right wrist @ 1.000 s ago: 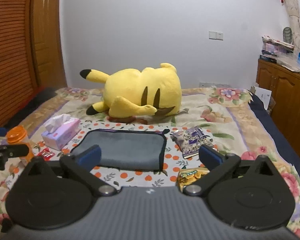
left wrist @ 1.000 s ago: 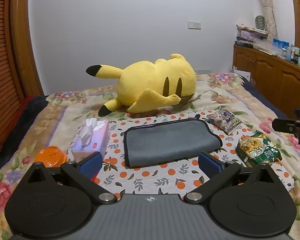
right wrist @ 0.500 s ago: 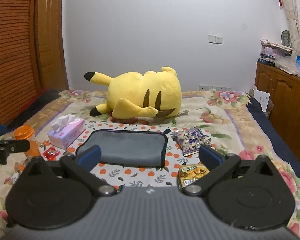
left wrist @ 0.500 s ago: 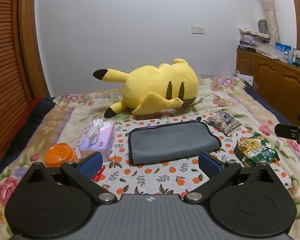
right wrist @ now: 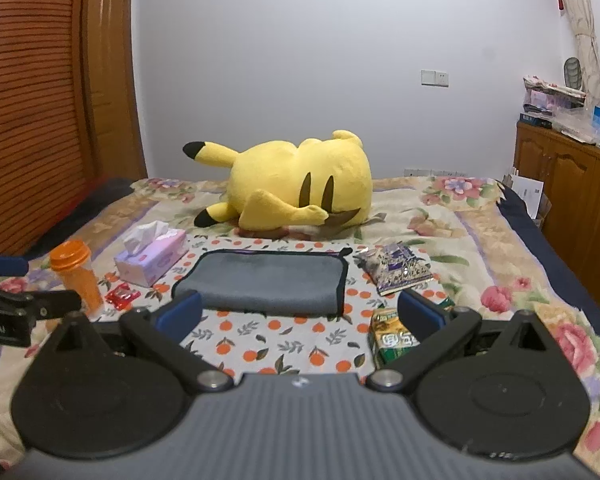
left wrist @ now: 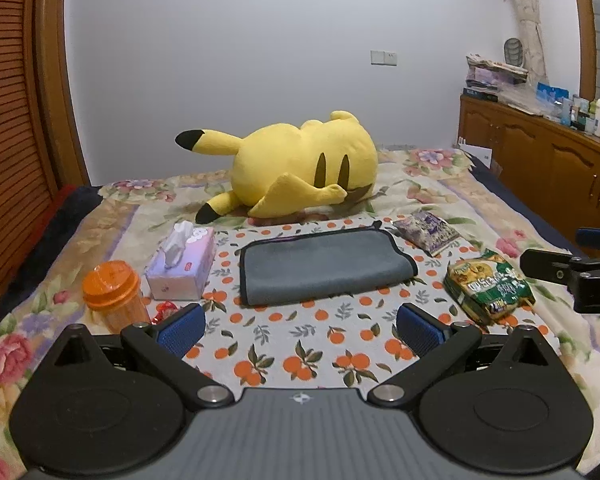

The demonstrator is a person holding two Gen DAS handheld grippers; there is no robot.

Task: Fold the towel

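A grey towel (left wrist: pixel 324 266) with black trim lies folded flat on an orange-print cloth (left wrist: pixel 300 344) on the bed; it also shows in the right wrist view (right wrist: pixel 264 282). My left gripper (left wrist: pixel 300 326) is open and empty, held above the cloth short of the towel's near edge. My right gripper (right wrist: pixel 300 312) is open and empty, also short of the towel. The right gripper shows at the right edge of the left view (left wrist: pixel 580 264); the left gripper shows at the left edge of the right view (right wrist: pixel 16 292).
A yellow plush toy (left wrist: pixel 296 168) lies behind the towel. A tissue box (left wrist: pixel 182 266), an orange cup (left wrist: pixel 114 296) and a red wrapper (right wrist: pixel 120 296) sit left. A purple snack bag (left wrist: pixel 426 230) and green snack bag (left wrist: pixel 486 286) sit right. Wooden cabinets (left wrist: pixel 540 164) line the right wall.
Both grippers have pulled back and risen from the towel, so more of the bed and cloth shows. Both stay open. The towel has not moved.
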